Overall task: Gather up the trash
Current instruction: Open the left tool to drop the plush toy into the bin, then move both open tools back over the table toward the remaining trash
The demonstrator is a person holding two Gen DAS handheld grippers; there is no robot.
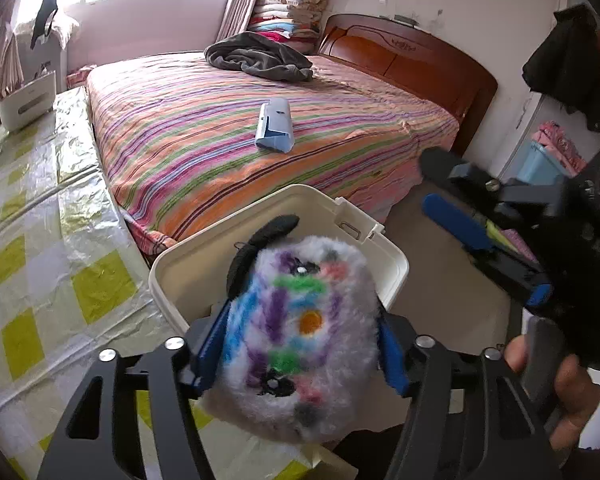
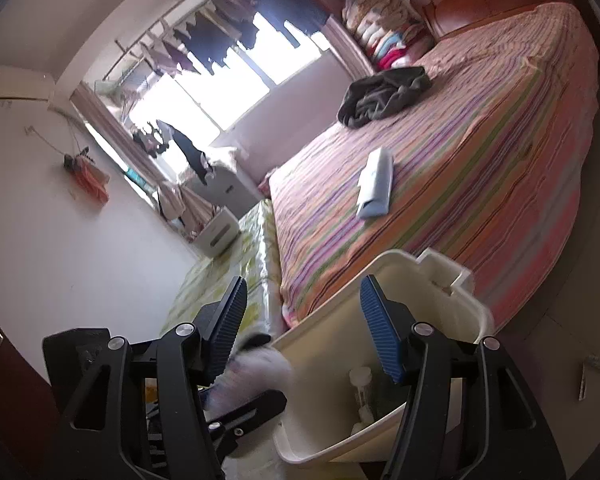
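From the left wrist, we see our left gripper [image 1: 300, 344] clamped on the fuzzy toy [image 1: 296, 336], poised just above the cream bin [image 1: 396, 264] directly ahead. From the right wrist, our right gripper [image 2: 304, 328] gapes empty, the bin [image 2: 384, 264] just beyond; the blue carton [image 2: 376, 184] lies lengthwise away from us on the bed [image 2: 500, 160], farther ahead.

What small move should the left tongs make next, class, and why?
Probably open the left tongs to drop the fluffy toy: they are shut on it, it hangs over the open white bin, and the right tongs are open and hold nothing.
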